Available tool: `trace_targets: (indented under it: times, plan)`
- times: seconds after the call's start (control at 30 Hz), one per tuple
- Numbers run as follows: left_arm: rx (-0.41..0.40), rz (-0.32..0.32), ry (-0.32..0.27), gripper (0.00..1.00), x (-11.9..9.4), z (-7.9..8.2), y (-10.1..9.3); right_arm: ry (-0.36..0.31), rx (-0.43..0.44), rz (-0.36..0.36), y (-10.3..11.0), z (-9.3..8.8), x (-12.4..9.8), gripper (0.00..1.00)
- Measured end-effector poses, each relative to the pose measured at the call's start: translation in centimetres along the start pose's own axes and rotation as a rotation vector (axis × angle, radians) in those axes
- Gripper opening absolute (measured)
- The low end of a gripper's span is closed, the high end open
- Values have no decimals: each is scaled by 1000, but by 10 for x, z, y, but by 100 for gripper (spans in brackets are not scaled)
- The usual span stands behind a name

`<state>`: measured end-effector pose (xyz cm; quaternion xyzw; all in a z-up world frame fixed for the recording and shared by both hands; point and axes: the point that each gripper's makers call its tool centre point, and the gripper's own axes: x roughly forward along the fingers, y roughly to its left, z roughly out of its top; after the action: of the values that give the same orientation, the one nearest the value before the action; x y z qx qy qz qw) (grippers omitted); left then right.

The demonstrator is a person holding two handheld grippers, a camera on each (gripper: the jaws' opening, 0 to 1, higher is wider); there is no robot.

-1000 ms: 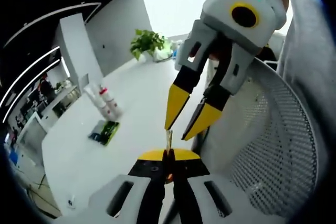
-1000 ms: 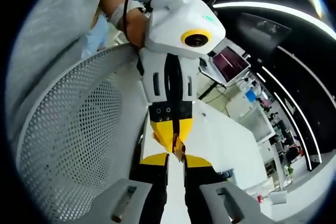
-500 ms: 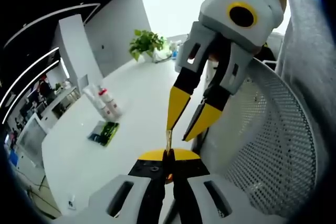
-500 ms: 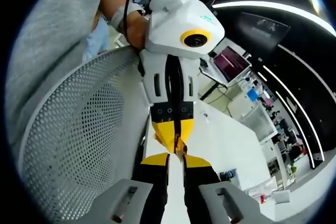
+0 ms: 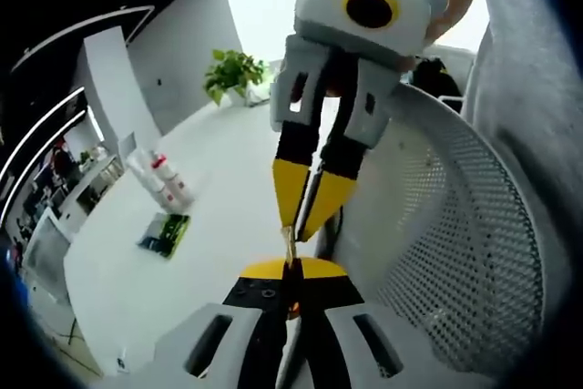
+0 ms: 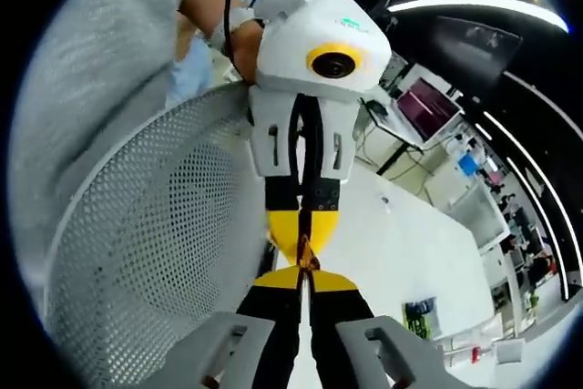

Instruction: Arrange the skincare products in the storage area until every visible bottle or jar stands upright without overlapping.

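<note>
Since the earlier frame my right tongs have narrowed nearly closed and met the left tongs, which pinch a thin amber sliver. Both hang beside the white mesh basket. Skincare bottles stand far off on the table. I judge the sliver could slip during this handover.

We cannot identify the thin slip pinched at the left gripper tips. The bottles on the white table are too small to read, and the flat green packet is equally illegible. The mesh basket runs off frame.
</note>
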<state>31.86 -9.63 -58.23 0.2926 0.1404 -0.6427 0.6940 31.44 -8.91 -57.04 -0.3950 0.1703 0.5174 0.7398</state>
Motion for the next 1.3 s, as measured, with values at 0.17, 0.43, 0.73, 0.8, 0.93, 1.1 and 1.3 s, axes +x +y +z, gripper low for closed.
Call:
trace_targets:
  times: [0.17, 0.43, 0.73, 0.8, 0.93, 1.1, 1.3]
  plan:
    - [35, -21, 5, 0, 1, 0, -5, -10, -42, 87, 8, 1, 1, 0]
    - [50, -37, 16, 0, 1, -2, -8, -1, -17, 152, 10, 2, 5, 0]
    - [-30, -37, -49, 1, -3, 8, -3, -40, 211, 187, 5, 6, -4, 0]
    - [-80, -40, -73, 2, -3, 11, -3, -58, 239, 185, 3, 7, -8, 0]
    - [-119, -28, -107, 6, -6, 17, 2, -84, 320, 175, 0, 9, -13, 0]
    - [-144, -18, -142, 11, -8, 22, 7, -120, 398, 157, -3, 10, -18, 0]
    - [-160, 6, -161, 18, -9, 24, 12, -129, 458, 145, -2, 4, -20, 0]
